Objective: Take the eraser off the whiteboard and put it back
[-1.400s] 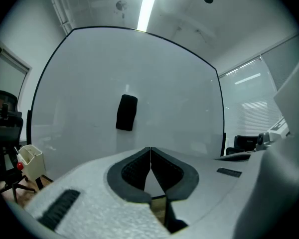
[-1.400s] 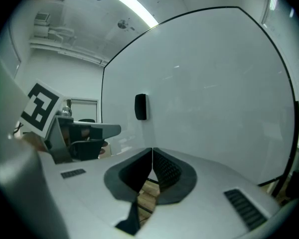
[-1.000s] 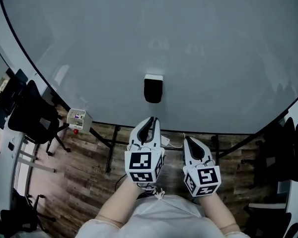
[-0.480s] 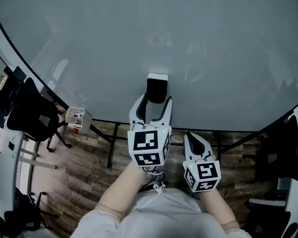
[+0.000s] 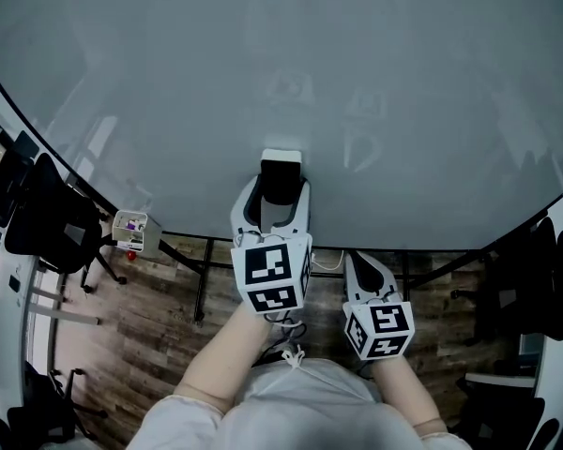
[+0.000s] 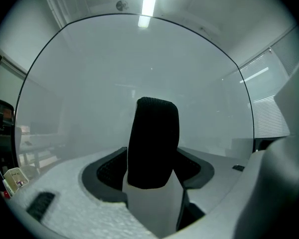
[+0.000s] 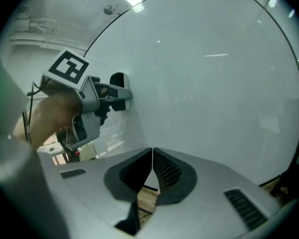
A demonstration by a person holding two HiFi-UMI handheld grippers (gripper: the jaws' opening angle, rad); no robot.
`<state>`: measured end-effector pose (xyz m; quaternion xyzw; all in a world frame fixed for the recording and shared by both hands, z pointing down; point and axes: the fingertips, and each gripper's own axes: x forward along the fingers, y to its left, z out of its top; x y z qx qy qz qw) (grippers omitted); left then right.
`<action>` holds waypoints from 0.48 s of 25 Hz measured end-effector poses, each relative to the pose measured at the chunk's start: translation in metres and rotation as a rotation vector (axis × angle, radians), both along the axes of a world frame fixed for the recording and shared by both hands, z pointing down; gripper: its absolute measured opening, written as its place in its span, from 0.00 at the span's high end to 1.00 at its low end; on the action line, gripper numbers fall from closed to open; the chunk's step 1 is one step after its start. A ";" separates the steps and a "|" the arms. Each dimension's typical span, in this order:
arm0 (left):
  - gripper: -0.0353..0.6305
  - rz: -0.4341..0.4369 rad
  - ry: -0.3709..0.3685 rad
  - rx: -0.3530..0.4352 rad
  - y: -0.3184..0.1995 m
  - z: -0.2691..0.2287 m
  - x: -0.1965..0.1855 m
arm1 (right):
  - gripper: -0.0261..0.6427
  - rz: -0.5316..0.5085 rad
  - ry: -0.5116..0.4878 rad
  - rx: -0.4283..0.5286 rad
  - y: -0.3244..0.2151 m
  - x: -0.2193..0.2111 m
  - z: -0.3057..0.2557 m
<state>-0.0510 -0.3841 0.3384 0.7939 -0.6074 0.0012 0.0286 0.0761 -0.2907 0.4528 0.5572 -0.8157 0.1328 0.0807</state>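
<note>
A black eraser [image 5: 280, 178] with a white back sticks to the whiteboard [image 5: 403, 82] near its lower edge. My left gripper [image 5: 275, 191] points at the board, open, with a finger on each side of the eraser. In the left gripper view the eraser [image 6: 152, 143] stands upright between the dark pads [image 6: 108, 171], and a gap shows on either side. My right gripper [image 5: 358, 262] hangs back to the right, below the board's edge, shut and empty. The right gripper view shows its closed jaws [image 7: 152, 156], with the left gripper [image 7: 120, 91] at the eraser [image 7: 117, 78] to its left.
Black office chairs stand at the left [image 5: 47, 223] and the right [image 5: 535, 279]. A small white box [image 5: 131, 228] with markers hangs under the board's left part. The board's stand legs [image 5: 202, 284] rise from a wooden floor [image 5: 150, 345].
My left gripper went forward to the board and opened, so its fingers now flank the eraser. The right gripper shifted only slightly.
</note>
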 end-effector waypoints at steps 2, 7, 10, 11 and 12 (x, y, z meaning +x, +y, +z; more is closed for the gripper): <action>0.53 -0.005 -0.007 0.010 0.000 0.000 -0.001 | 0.92 -0.002 0.001 0.000 -0.001 0.001 0.000; 0.55 0.007 -0.033 0.012 0.002 0.000 0.001 | 0.92 -0.045 0.002 -0.037 0.002 -0.001 0.010; 0.56 0.006 -0.030 0.022 0.002 -0.001 0.001 | 0.92 -0.057 0.004 -0.036 0.003 -0.001 0.010; 0.56 0.002 -0.035 0.026 0.004 -0.001 -0.001 | 0.92 -0.065 0.001 -0.035 0.005 -0.002 0.010; 0.56 -0.001 -0.040 0.027 0.006 -0.001 -0.002 | 0.92 -0.077 -0.005 -0.035 0.007 -0.004 0.010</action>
